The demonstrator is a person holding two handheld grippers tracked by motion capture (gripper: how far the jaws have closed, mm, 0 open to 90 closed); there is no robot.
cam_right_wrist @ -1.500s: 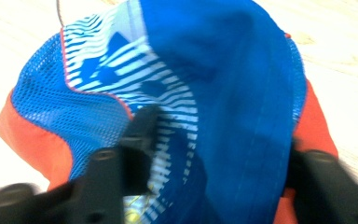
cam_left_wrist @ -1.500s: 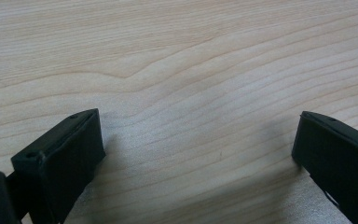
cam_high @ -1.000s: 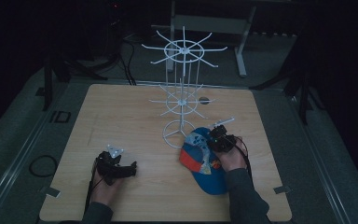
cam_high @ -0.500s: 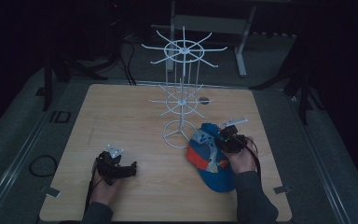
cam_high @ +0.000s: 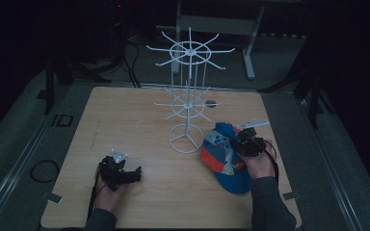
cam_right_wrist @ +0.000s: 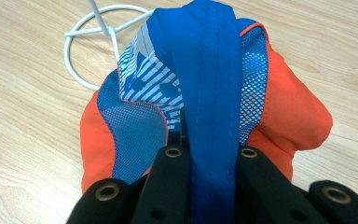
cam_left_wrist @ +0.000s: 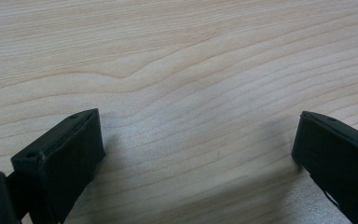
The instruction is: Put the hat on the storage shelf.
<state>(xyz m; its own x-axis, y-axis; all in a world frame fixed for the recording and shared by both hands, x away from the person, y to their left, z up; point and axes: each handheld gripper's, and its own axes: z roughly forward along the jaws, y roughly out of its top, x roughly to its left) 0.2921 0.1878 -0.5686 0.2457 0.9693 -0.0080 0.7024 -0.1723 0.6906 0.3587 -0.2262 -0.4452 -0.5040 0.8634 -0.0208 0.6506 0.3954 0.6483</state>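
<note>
Gripping the blue-and-orange cap [cam_high: 224, 156] by its fabric, your right tool [cam_high: 243, 143] was clamped beside the white wire rack [cam_high: 188, 103]; your left tool [cam_high: 125, 174] rested open on the worktop [cam_high: 125, 120].

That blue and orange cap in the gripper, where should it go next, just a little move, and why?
Probably lift it a bit higher and toward the white wire rack. The right gripper is shut on a blue fold of the cap, which sits low beside the rack's ring base, well below the hooks. The left gripper rests open on the table.
</note>
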